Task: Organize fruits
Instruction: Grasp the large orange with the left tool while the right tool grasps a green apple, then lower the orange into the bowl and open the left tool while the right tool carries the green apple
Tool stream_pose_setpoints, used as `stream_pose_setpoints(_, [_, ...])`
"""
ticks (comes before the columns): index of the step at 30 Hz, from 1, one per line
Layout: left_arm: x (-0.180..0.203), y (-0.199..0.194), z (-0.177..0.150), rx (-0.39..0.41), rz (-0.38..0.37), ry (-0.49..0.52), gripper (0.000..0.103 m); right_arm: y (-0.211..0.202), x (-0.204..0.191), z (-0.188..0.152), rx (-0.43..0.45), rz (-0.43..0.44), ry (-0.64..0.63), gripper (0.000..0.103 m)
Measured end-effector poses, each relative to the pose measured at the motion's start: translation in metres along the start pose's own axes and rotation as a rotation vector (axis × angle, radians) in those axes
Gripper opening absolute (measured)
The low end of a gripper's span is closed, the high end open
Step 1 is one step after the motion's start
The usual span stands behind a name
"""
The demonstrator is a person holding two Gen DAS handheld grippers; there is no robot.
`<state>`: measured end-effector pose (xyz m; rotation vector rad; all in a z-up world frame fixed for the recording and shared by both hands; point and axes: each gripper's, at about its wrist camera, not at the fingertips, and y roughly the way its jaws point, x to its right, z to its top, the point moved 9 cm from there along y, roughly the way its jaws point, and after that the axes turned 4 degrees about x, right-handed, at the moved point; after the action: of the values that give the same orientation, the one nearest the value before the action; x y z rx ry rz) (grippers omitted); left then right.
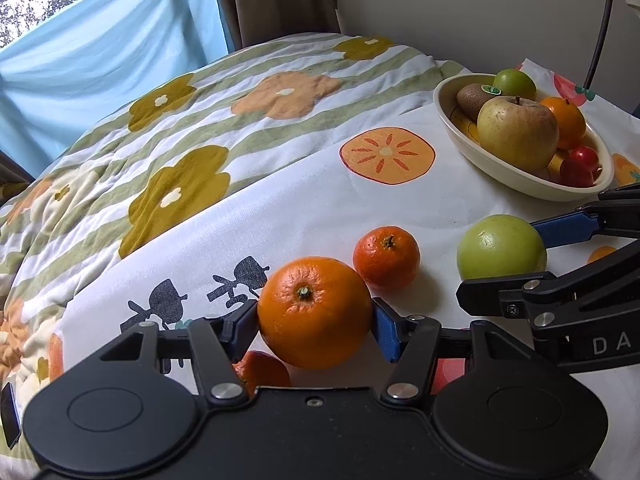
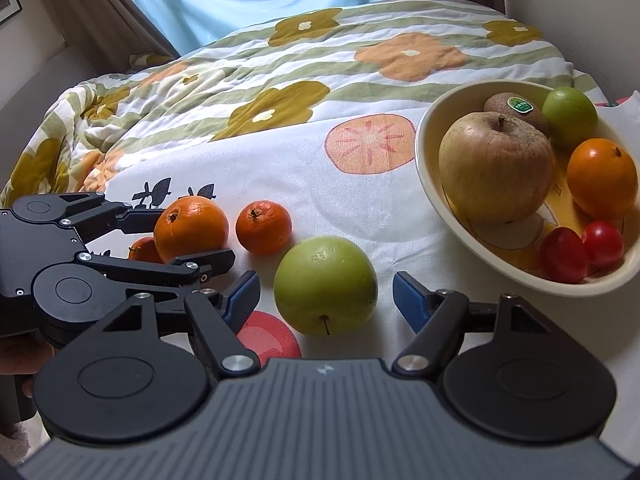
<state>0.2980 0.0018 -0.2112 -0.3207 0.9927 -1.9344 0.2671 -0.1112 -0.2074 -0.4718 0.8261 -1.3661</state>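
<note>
My left gripper [image 1: 314, 320] is shut on a large orange [image 1: 314, 312], which also shows in the right wrist view [image 2: 191, 227], just above the white cloth. A small tangerine [image 1: 386, 257] [image 2: 263, 227] lies beside it, and another tangerine [image 1: 262, 372] [image 2: 145, 249] lies partly hidden under the gripper. My right gripper [image 2: 326, 300] is open, its blue pads on either side of a green apple [image 2: 325, 284] [image 1: 501, 247] without touching it. A cream bowl [image 2: 428, 184] [image 1: 444, 100] holds a yellow apple, a kiwi, a lime, an orange and two red fruits.
The white fruit-print cloth [image 2: 360, 208] lies over a flowered quilt [image 2: 280, 80] on a bed. A blue curtain [image 1: 100, 52] hangs behind, a wall stands at the right. A dark cable [image 1: 600, 28] runs down behind the bowl.
</note>
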Motion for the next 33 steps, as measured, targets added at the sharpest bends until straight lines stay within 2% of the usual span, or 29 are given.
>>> stream_pose_setpoints(7, [-0.001,-0.009,0.001,0.011,0.023,-0.010,0.064,0.001,-0.002,-0.001,0.002,0.006,-0.014,0.083])
stream_pose_setpoints(11, [-0.002,-0.018,0.000,0.019,0.035,-0.024,0.064,0.000,-0.003,0.000,0.012,-0.007,-0.041,0.071])
stream_pose_setpoints(24, [0.003,-0.065,0.002,0.056,0.070,-0.083,0.064,-0.050,-0.007,-0.001,0.074,0.016,-0.087,0.070])
stream_pose_setpoints(33, [0.028,-0.100,0.017,0.084,0.091,-0.152,0.064,-0.093,0.019,0.011,0.117,0.020,-0.093,0.070])
